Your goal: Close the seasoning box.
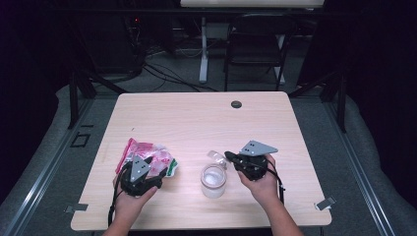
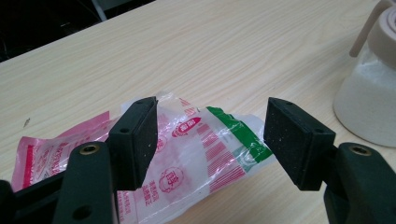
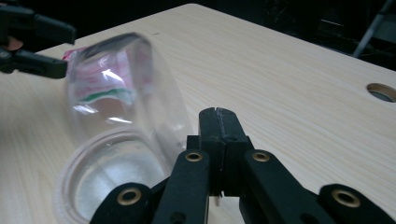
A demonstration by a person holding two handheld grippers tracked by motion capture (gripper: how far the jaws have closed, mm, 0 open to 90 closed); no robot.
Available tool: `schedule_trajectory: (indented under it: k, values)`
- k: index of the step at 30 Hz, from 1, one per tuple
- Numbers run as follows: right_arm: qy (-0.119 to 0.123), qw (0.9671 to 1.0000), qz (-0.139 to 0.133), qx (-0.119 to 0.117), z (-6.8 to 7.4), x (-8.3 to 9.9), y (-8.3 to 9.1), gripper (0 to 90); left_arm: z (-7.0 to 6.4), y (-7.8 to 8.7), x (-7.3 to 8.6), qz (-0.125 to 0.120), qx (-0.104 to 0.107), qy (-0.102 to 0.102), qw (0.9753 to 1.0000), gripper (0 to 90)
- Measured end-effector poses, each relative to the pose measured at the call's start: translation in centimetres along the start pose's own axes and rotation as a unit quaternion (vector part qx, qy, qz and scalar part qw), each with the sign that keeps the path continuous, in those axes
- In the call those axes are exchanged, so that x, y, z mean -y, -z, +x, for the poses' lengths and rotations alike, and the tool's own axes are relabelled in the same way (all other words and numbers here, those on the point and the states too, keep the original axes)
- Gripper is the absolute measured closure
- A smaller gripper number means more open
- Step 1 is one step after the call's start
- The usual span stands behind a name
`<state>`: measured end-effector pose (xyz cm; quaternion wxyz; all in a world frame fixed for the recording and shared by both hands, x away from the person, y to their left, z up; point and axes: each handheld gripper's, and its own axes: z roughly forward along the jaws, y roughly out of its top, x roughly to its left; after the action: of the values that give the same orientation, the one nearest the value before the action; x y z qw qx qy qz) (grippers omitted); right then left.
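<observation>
Your right gripper [image 3: 218,114] has its jaws pressed together on the clear lid [image 3: 119,88], tipping it back so the jar [image 1: 213,181] stays open. Your left gripper [image 2: 210,140], jaws spread, straddles the pink packet [image 2: 187,158] beside the jar, ready to pinch.

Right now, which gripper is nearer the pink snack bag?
Left. The left gripper hangs over the pink snack bag, jaws open astride it; the right gripper is across the jar.
</observation>
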<state>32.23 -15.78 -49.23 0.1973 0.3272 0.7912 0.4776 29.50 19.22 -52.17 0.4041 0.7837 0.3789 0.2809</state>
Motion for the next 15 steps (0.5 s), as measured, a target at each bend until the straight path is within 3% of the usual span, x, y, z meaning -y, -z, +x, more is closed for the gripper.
schedule_trajectory:
  k: [6,15]
  values:
    - [0.037,0.9990,0.014,-0.019,2.2,0.0,-0.5,90.0,0.4,-0.1,-0.1,-0.004,-0.002,0.010,0.9999,35.4]
    - [0.051,0.9979,0.013,-0.038,3.5,0.1,-0.4,86.2,1.3,-0.4,-0.2,-0.004,-0.004,0.021,0.9998,35.4]
